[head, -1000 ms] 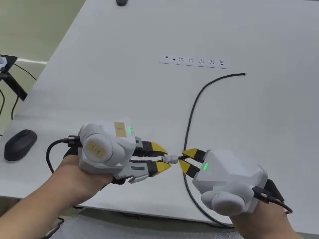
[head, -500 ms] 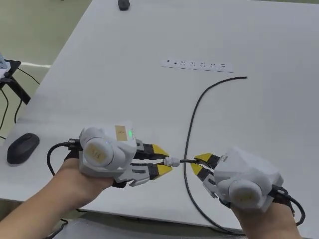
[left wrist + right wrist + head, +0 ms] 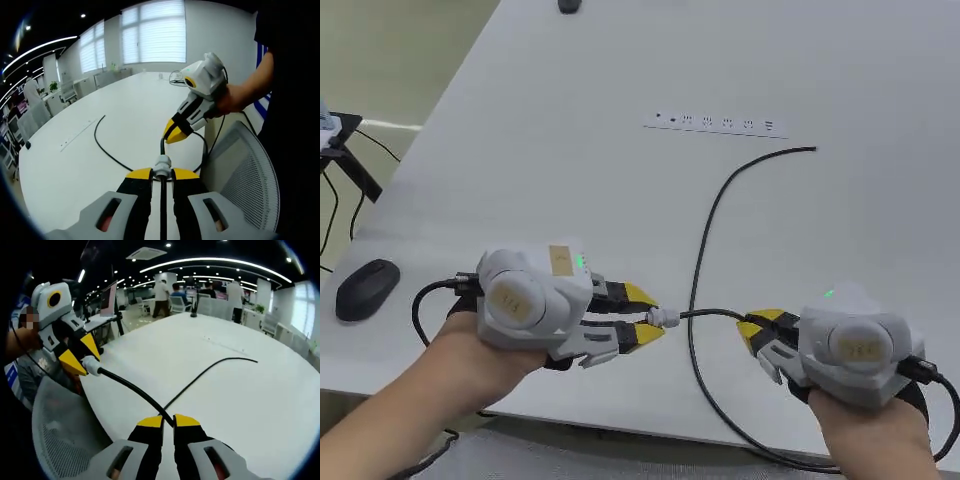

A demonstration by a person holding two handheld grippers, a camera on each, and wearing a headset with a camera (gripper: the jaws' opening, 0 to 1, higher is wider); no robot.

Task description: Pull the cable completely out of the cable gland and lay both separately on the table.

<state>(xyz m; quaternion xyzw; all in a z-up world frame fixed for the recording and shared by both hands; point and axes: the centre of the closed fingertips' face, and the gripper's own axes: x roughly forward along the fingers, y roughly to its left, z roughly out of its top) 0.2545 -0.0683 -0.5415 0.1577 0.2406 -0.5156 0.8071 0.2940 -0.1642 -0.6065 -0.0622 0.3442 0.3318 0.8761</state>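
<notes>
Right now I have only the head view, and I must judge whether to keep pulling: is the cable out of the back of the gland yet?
Observer: It looks not. In the left gripper view the cable seems to run on behind the cable gland, back between the jaws of the left gripper, which are shut on the gland.
Operator: Does my right gripper really have the cable pinched?
Observer: Yes. In the right gripper view the right gripper has its yellow tips closed on the cable, which bows from there across to the gland.
</notes>
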